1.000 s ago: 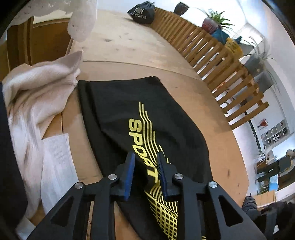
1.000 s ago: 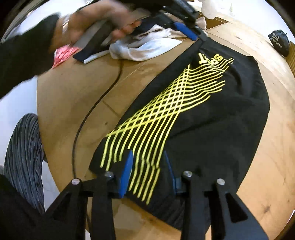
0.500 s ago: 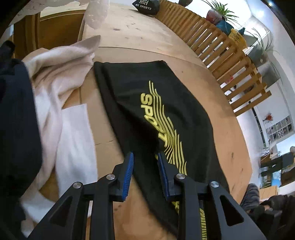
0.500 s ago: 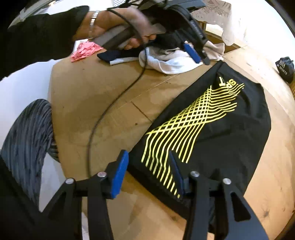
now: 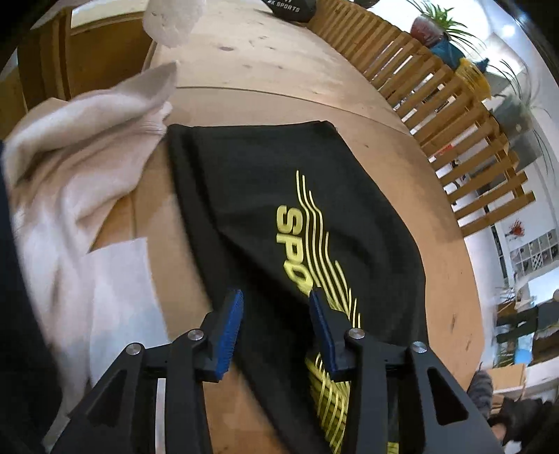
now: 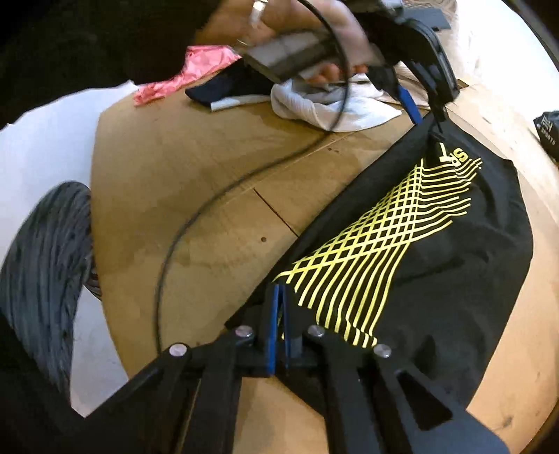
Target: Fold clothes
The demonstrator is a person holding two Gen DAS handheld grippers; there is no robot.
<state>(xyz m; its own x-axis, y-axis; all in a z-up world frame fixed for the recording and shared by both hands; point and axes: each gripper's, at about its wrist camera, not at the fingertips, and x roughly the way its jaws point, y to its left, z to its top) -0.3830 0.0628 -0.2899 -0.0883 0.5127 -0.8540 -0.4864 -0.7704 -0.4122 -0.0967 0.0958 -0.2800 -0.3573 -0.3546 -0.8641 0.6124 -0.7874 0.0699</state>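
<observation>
A black garment with yellow SPORT lettering and lines (image 5: 265,195) lies flat on the round wooden table (image 5: 265,70). It also shows in the right wrist view (image 6: 454,279). My left gripper (image 5: 276,314) is open, its blue pads astride the garment's long left edge. It shows from outside in the right wrist view (image 6: 424,115), at the far end of that edge. My right gripper (image 6: 278,310) is shut on the garment's near corner.
A pile of white cloth (image 5: 70,167) lies left of the garment. A pink cloth (image 6: 188,73) and a dark cloth (image 6: 227,87) lie beyond it. A folded black garment (image 5: 290,7) sits at the far edge by a wooden slat fence (image 5: 436,87). A black cable (image 6: 216,199) crosses the table.
My right gripper has closed on the garment's near corner. My left gripper has opened wider and moved onto the garment's left edge.
</observation>
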